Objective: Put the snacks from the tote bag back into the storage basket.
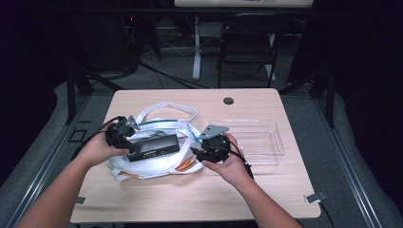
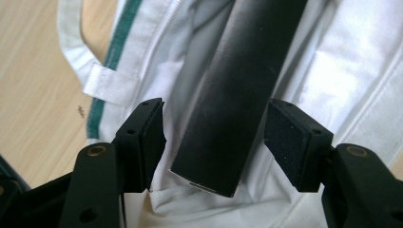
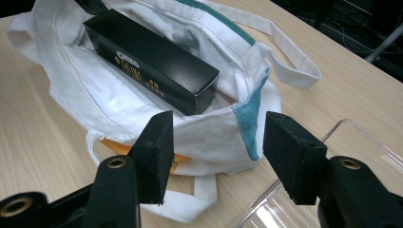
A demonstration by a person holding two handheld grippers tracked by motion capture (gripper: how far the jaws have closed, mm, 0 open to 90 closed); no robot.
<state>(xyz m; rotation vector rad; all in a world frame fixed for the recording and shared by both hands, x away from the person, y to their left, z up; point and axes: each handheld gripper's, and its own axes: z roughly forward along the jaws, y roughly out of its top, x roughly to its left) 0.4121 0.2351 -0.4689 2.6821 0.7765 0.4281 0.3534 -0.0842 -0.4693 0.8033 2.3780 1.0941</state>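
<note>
With the long black cardboard box (image 2: 237, 95) lying on the white cloth tote bag (image 3: 209, 137) between the left gripper (image 2: 214, 137)'s parted, non-touching pads, it is probably best releasing cleanly, while the right gripper (image 3: 216, 152) is hovering open-jawed by the bag's rim, beside the clear plastic tray (image 1: 266, 137).

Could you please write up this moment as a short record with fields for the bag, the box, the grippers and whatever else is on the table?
bag: white cloth bag with teal trim, lying on the wooden table
box: long black box lying on the bag
left gripper: jaws on both sides of the box end, gaps at both pads
right gripper: jaws apart at the bag's edge, nothing gripped
tray: clear plastic tray, beside the bag
</note>
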